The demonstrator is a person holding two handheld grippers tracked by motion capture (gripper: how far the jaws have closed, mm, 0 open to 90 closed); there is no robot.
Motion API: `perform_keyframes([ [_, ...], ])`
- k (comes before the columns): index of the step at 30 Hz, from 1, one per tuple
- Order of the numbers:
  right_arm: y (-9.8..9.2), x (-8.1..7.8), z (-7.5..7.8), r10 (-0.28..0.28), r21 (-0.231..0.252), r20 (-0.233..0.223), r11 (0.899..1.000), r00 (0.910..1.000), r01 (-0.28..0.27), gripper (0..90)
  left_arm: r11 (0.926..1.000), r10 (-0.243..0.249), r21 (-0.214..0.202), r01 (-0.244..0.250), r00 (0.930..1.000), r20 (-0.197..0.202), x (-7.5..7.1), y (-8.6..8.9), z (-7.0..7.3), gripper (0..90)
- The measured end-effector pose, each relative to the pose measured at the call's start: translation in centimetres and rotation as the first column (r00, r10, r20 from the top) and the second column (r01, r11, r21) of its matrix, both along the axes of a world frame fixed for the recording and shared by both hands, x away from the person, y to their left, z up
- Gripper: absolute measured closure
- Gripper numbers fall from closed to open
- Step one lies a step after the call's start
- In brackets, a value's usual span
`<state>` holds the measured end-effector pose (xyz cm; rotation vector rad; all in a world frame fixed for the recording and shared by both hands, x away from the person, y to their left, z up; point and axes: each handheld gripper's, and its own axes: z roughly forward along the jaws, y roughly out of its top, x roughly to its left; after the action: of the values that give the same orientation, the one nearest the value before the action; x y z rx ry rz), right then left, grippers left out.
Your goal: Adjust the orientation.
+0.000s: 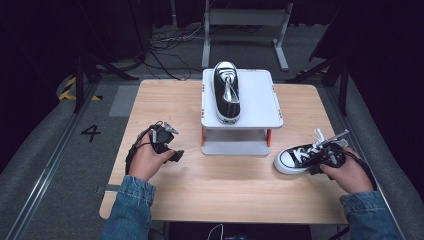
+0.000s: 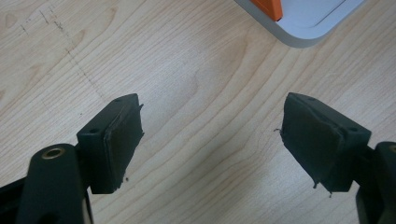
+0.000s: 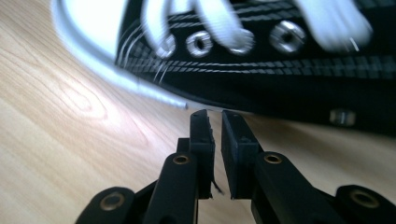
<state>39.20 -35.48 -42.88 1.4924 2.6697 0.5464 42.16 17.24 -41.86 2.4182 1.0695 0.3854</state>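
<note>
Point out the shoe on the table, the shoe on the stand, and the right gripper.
Table shoe (image 1: pixel 295 157), high view, on its laced upper.
Stand shoe (image 1: pixel 227 95), high view, on its black tongue and laces.
Right gripper (image 3: pixel 217 122), right gripper view, midway between its fingertips, jaws a narrow gap apart beside the shoe.

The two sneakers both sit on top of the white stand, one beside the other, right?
Not quite. One sneaker sits on top of the white stand; the other sneaker lies on the wooden table to the stand's right, by the right tool. The high view shows this.
</note>
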Motion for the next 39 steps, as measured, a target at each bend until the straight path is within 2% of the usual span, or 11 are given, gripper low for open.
perform_keyframes([
  [4,1.4,0.3,-0.1,0.032,-0.025,0.040,0.999,0.9987,-0.031,83.0,1.0000,0.005,-0.006,-0.005,1.0000,-0.003,-0.1,0.0,-0.1,21.1],
  [7,1.1,0.1,0.1,0.046,0.014,0.031,0.999,0.9985,-0.046,71.4,1.0000,0.004,-0.002,-0.004,1.0000,-0.001,-0.2,0.2,0.0,21.1],
  [12,-1.4,-0.8,3.5,0.054,0.014,0.140,0.998,0.9887,-0.057,62.4,0.9999,0.014,0.004,-0.014,0.9999,0.003,-0.4,0.5,0.0,21.1],
  [17,-3.1,-0.2,4.9,0.065,-0.085,0.238,0.995,0.9690,-0.046,53.5,0.9993,0.021,0.032,-0.020,0.9994,-0.029,-1.4,0.9,-0.1,20.5],
  [23,-2.6,2.1,3.4,0.141,-0.180,0.203,0.978,0.9691,-0.104,45.9,0.9982,0.044,0.042,-0.042,0.9986,-0.030,-2.6,2.0,0.0,19.9],
  [25,-2.3,2.5,2.8,0.169,-0.217,0.164,0.967,0.9718,-0.132,54.0,0.9975,0.056,0.045,-0.055,0.9981,-0.025,-3.0,2.6,-0.1,20.1],
  [26,-2.0,2.7,2.6,0.183,-0.203,0.138,0.967,0.9733,-0.153,57.2,0.9971,0.059,0.050,-0.058,0.9980,-0.023,-3.1,2.9,-0.1,20.3],
  [29,-1.5,2.8,2.9,0.208,-0.262,0.119,0.950,0.9709,-0.171,74.3,0.9957,0.079,0.050,-0.078,0.9967,-0.020,-3.3,3.4,-0.2,20.7],
  [32,-1.4,2.5,3.2,0.220,-0.269,0.110,0.945,0.9694,-0.184,82.8,0.9962,0.075,0.046,-0.074,0.9969,-0.022,-3.3,3.3,-0.2,20.7],
  [35,-1.6,1.8,3.7,0.234,-0.186,0.079,0.959,0.9691,-0.216,88.9,0.9973,0.062,0.042,-0.061,0.9977,-0.026,-3.0,3.0,-0.3,20.7],
  [39,-1.6,0.9,4.8,0.202,-0.144,0.143,0.973,0.9688,-0.182,89.2,0.9982,0.050,0.032,-0.049,0.9984,-0.025,-2.4,2.4,-0.3,20.6],
])
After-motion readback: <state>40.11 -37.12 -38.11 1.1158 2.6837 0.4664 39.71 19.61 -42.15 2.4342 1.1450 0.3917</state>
